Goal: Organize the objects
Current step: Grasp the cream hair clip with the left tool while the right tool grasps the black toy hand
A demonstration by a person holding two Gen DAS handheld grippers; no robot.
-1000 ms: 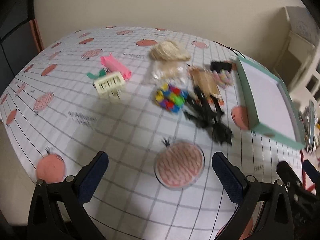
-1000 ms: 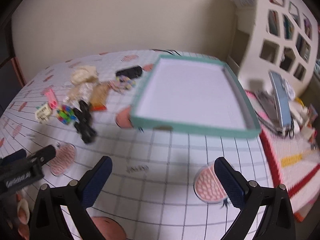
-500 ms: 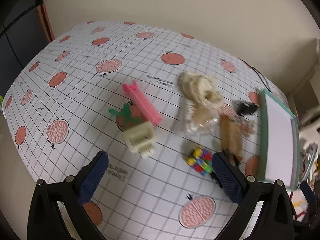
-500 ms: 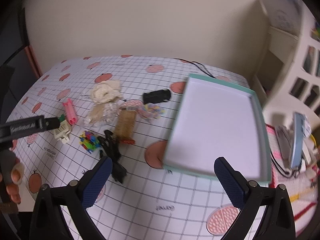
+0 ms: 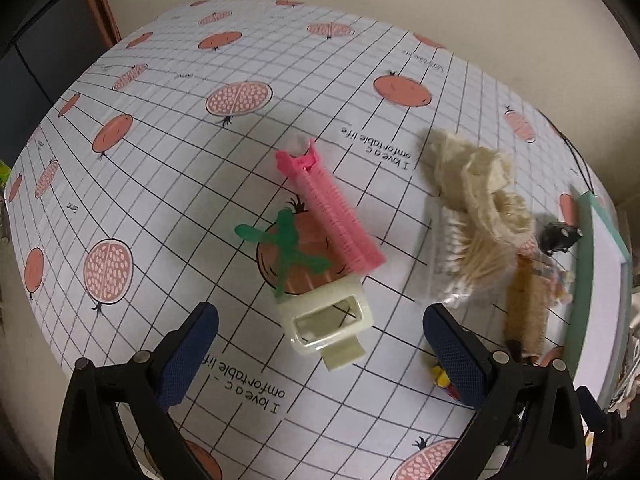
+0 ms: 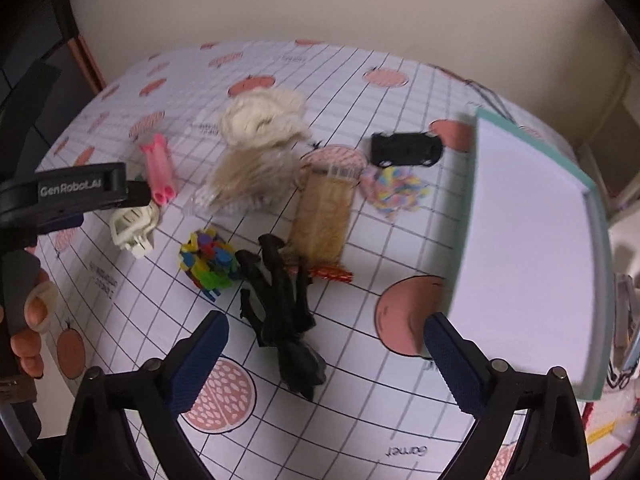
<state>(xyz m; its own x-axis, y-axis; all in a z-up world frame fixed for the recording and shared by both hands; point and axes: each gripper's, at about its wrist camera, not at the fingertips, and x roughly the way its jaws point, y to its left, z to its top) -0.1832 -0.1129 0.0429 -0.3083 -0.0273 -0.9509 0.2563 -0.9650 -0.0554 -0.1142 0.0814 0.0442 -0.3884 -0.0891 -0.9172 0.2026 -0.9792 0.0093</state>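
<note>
The left wrist view looks down and forward from close above the grid-and-pomegranate-print surface (image 5: pixel 168 168), its spread claw (image 5: pixel 320 356) framing a cream plastic hair clip (image 5: pixel 326 320) and a pink ribbed hair roller (image 5: pixel 332 212). The right wrist view sits higher and farther back, facing the same way over the surface (image 6: pixel 360 420). Both views share the clip (image 6: pixel 134 228), the roller (image 6: pixel 160 172), a cream fluffy bundle (image 6: pixel 260 116) and a teal-rimmed white tray (image 6: pixel 528 240).
</note>
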